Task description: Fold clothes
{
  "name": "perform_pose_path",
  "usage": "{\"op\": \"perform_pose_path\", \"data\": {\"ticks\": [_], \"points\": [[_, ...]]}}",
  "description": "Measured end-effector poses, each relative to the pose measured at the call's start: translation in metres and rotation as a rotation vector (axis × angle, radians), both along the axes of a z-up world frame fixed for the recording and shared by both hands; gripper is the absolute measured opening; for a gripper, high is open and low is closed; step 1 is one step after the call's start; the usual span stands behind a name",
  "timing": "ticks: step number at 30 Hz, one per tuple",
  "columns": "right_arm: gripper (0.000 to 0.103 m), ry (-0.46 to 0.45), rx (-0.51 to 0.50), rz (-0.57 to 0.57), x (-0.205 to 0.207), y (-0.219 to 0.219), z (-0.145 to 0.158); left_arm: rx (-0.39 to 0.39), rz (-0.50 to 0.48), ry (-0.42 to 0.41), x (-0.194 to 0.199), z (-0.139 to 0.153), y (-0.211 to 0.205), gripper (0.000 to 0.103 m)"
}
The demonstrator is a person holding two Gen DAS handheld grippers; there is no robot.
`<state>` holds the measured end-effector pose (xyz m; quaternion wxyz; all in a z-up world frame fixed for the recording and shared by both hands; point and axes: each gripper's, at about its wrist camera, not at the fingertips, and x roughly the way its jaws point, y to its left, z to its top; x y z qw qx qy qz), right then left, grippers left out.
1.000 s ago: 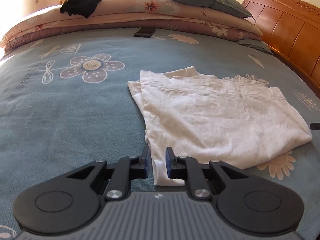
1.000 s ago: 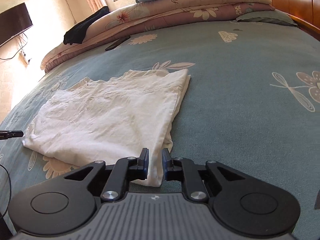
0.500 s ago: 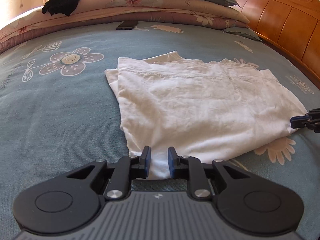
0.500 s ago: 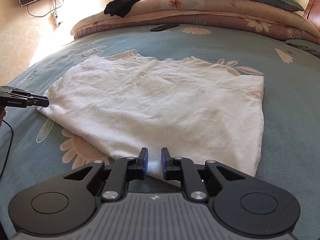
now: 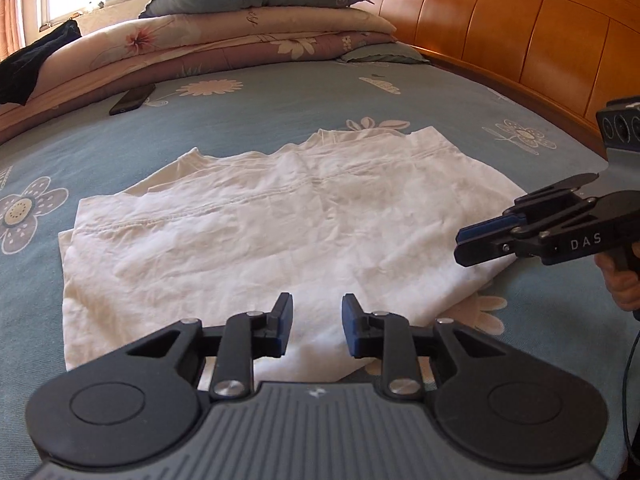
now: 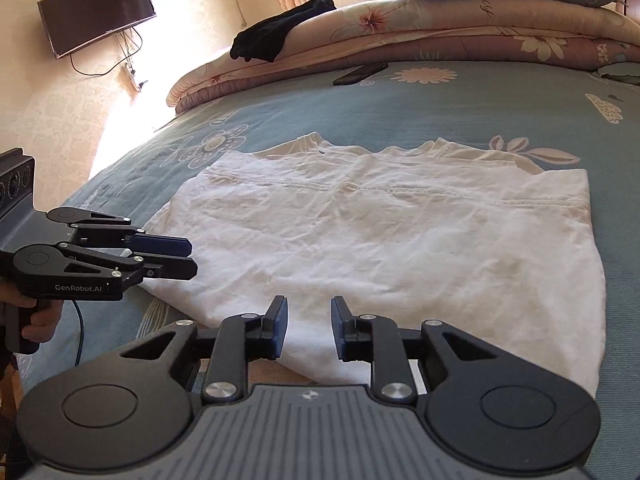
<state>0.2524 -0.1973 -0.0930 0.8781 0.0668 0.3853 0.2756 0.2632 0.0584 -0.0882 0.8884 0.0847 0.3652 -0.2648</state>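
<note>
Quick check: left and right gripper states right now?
Left gripper: jaws opening, white garment edge between them, not pinched.
Right gripper: jaws opening, garment edge between them, released.

Your left gripper (image 5: 316, 322) points forward and down, fingers (image 5: 282, 322) parting, a clear gap between the blue pads, white cloth seen through the gap but not pinched. Your right gripper (image 6: 308, 326) sits the same way: tilted down, fingers (image 6: 341, 326) spreading, pads free of the cloth under them. From the left wrist view the right gripper comes in side-on from the right, your right hand (image 5: 624, 284) wrapped on its handle. Your left hand (image 6: 38, 320) grips the other handle.
</note>
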Motion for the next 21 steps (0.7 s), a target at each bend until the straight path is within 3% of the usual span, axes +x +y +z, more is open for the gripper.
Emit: {"op": "perform_pose_path", "data": {"ticks": [3,8,10,15,18,21], "points": [[0.027,0.019,-0.028,-0.023,-0.007,-0.013,-0.007,0.054,0.029,0.029,-0.010,-0.015,0.012,0.028],[0.038,0.000,-0.010,-0.096,-0.026,-0.053,-0.004,-0.010,0.128,0.045,-0.038,-0.001,0.071,0.030],[0.038,-0.022,0.002,-0.119,-0.028,-0.060,0.000,-0.037,0.174,0.026,-0.041,0.007,0.091,0.035],[0.039,-0.033,0.042,-0.199,-0.020,-0.063,0.001,-0.063,0.245,0.033,-0.028,0.001,0.108,0.038],[0.039,-0.019,0.028,-0.258,-0.023,-0.073,-0.004,-0.054,0.272,0.067,-0.026,-0.011,0.115,0.039],[0.039,0.004,-0.005,-0.301,-0.028,-0.090,-0.012,-0.090,0.284,0.059,-0.037,-0.002,0.125,0.040]]}}
